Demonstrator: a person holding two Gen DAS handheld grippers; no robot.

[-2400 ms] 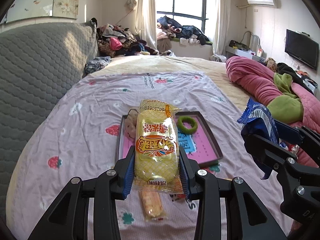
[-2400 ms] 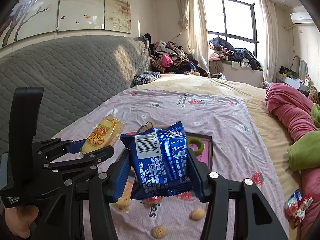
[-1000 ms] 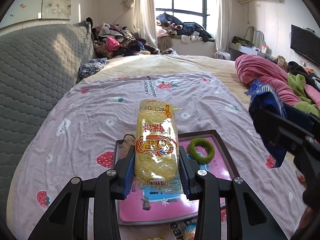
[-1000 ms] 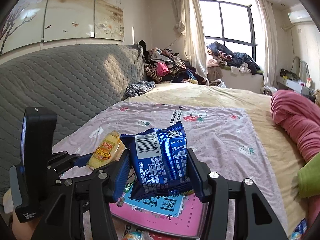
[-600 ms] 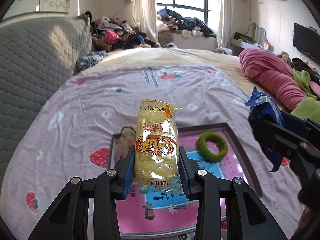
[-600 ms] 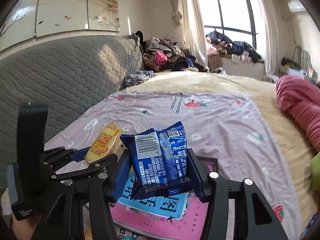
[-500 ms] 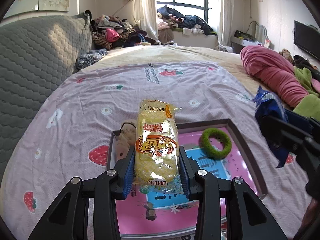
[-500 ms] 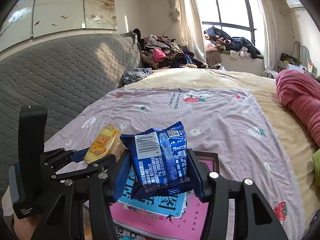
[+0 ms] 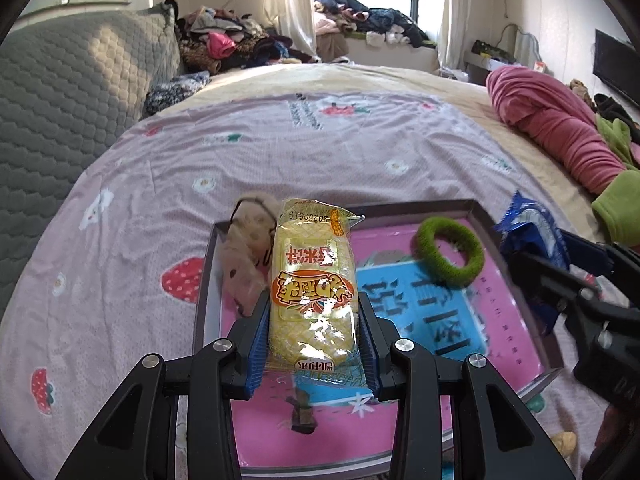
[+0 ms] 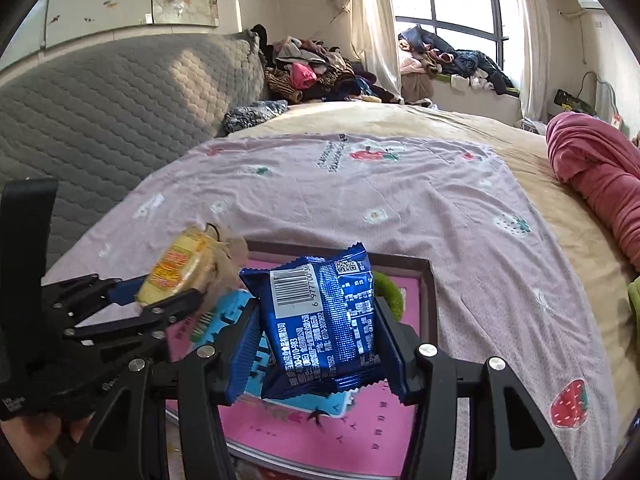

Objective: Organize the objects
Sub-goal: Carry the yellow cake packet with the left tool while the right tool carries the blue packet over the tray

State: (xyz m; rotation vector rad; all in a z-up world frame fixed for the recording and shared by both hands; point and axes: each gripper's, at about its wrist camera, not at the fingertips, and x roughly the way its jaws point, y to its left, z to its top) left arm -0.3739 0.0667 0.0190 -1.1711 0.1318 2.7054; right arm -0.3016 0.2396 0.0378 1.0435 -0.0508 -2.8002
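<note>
The left hand-held gripper [image 9: 314, 344] pinches a yellow snack pack [image 9: 312, 292] above the near left part of the pink tray [image 9: 516, 312] on the bed [image 9: 280, 152]. The right hand-held gripper [image 10: 320, 344] pinches a blue packet [image 10: 324, 320] over the tray's right side. In the tray lie a green ring [image 9: 450, 252] and a beige plush [image 9: 250, 252].

Both wrist cameras look forward, close over the pink tray [image 9: 516, 220] [image 10: 428, 300], probably side by side.

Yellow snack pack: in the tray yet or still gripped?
Still gripped. The left gripper is shut on the yellow snack pack, held above the tray, not released.
</note>
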